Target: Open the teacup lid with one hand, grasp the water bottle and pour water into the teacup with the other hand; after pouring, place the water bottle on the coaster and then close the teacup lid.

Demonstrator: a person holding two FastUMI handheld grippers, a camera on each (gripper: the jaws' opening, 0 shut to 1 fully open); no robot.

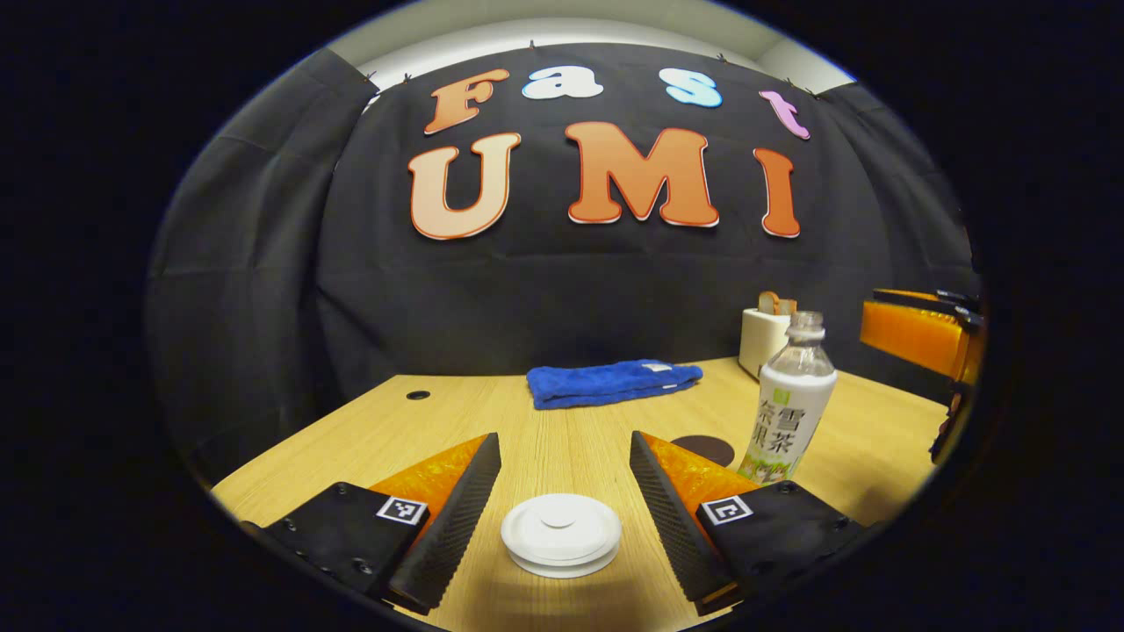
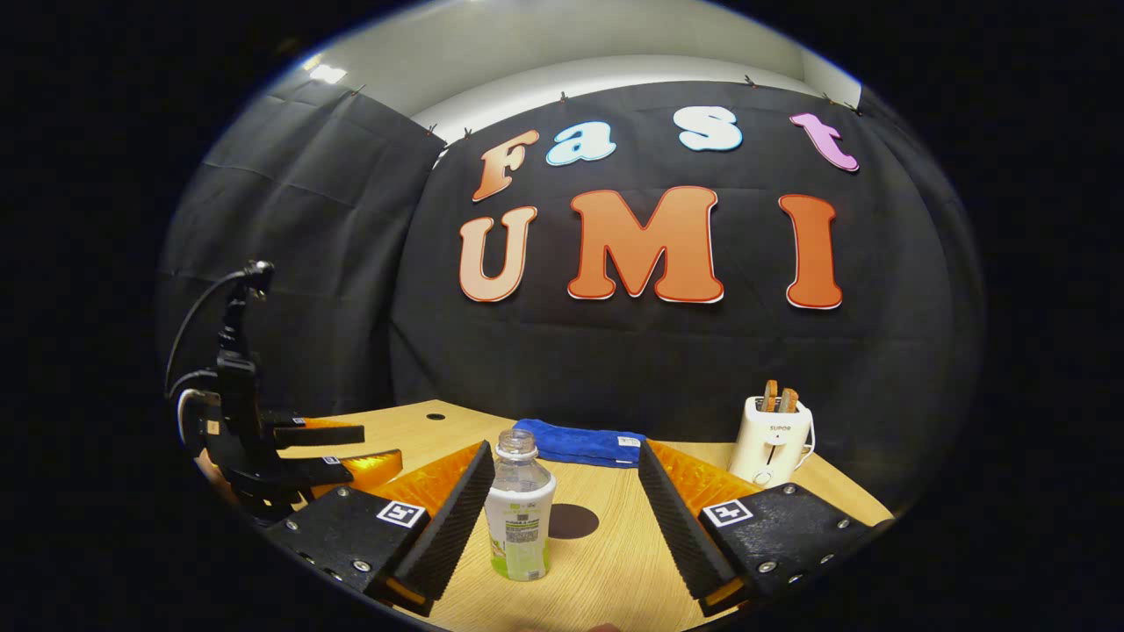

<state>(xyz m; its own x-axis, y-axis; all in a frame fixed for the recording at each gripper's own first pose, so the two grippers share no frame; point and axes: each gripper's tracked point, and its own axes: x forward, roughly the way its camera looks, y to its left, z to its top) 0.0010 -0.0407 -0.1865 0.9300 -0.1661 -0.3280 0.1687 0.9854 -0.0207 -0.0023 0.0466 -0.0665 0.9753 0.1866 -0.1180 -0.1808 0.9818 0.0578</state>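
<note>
1. Teacup lid (image 1: 561, 535) is sitting at bottom centre of the left gripper view, between the spread fingers of the left gripper (image 1: 562, 509); nothing is touching it.
2. Water bottle (image 2: 520, 509) is standing lower centre in the right gripper view, inside the spread right gripper (image 2: 562, 518); coaster (image 2: 572, 521) is lying just behind.

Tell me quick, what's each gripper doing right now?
Left gripper: open, holding nothing, fingers either side of the teacup lid.
Right gripper: open, holding nothing, water bottle between its fingers, ungripped.

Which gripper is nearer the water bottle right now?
Right. The right gripper is open with the water bottle standing between its fingers, untouched. The left gripper is open around the teacup lid, with the bottle off to its right.
</note>
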